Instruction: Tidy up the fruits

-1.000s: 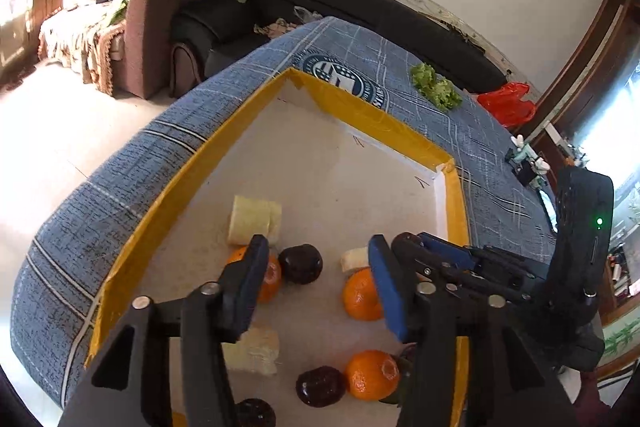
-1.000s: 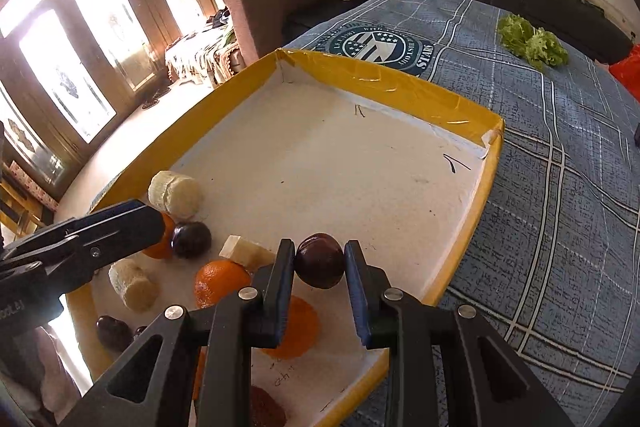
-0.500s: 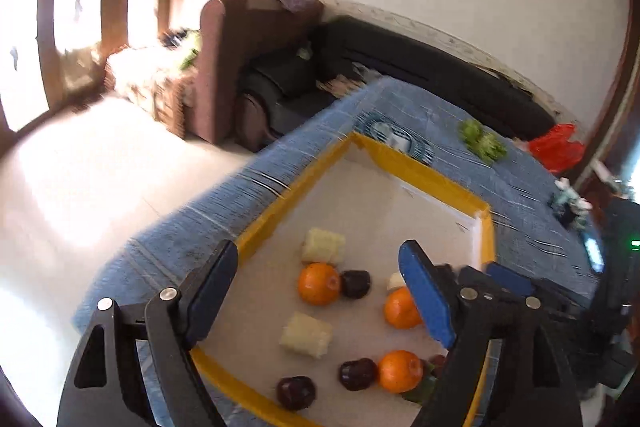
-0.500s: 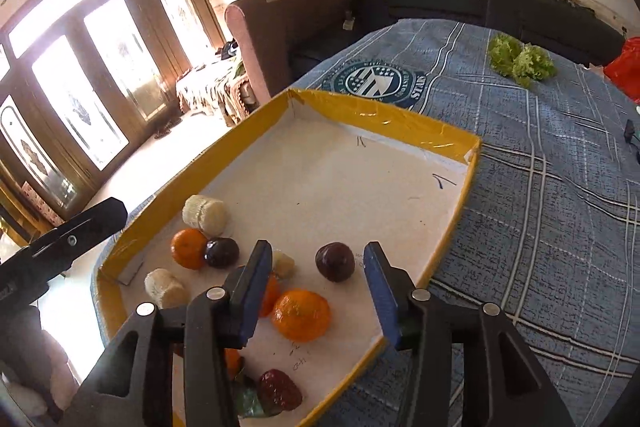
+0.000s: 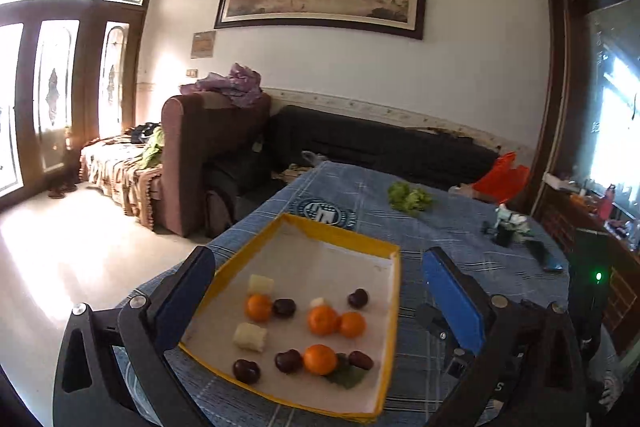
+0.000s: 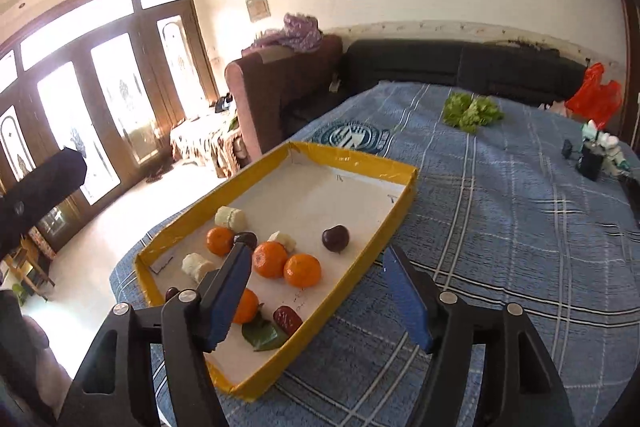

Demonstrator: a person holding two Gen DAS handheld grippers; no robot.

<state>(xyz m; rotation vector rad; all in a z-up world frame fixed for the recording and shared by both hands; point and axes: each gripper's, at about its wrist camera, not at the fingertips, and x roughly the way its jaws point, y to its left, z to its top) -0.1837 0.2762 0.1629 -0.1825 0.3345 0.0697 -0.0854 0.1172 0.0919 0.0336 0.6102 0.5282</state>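
Note:
A yellow-rimmed tray [image 5: 342, 231] [image 6: 352, 158] lies on the blue checked table. It holds several oranges [image 5: 258, 307] [image 6: 302, 269], dark chestnuts [image 5: 357, 298] [image 6: 335, 238] and pale banana pieces [image 5: 250, 336] [image 6: 230, 217], plus a green leaf [image 6: 264, 337]. My left gripper [image 5: 316, 301] is open and empty, raised above and behind the tray. My right gripper [image 6: 318, 301] is open and empty, raised above the tray's near right rim. The chestnut it dropped lies alone near the right wall.
Green lettuce [image 5: 408, 198] [image 6: 472, 111] and a red bag [image 5: 502, 178] lie at the table's far side. Small dark items [image 6: 592, 163] stand at the right. Sofas [image 5: 216, 155] stand beyond the table.
My right gripper opened, let go of the chestnut into the tray, and pulled up and back. My left gripper opened wider and lifted well away from the tray.

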